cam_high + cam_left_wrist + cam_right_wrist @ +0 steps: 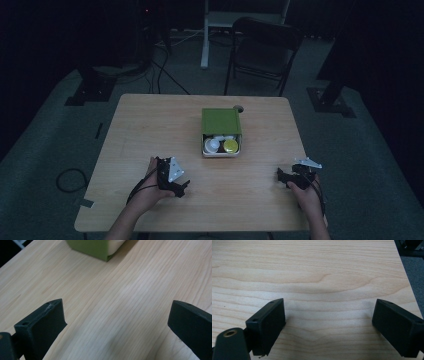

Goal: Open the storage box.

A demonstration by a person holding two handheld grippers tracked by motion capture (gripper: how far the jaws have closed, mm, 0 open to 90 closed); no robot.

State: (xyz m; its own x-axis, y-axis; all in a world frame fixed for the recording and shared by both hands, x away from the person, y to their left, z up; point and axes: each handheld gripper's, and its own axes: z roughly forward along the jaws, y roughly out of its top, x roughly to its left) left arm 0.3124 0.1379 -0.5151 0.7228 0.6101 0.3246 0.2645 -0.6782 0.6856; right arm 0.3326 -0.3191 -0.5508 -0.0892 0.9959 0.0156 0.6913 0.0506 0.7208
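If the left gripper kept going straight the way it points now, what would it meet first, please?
Probably the green box: the left gripper, jaws open, has only bare table before it. Depth is hard to judge.

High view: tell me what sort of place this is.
Probably a dim lab or recording studio rather than a home. A lone light wooden table stands on grey carpet, black cables trail across the floor, and a dark folding chair sits behind amid black equipment stands.

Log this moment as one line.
left hand-held gripper open, empty | right hand-held gripper open, empty | green box mid-table, untouched
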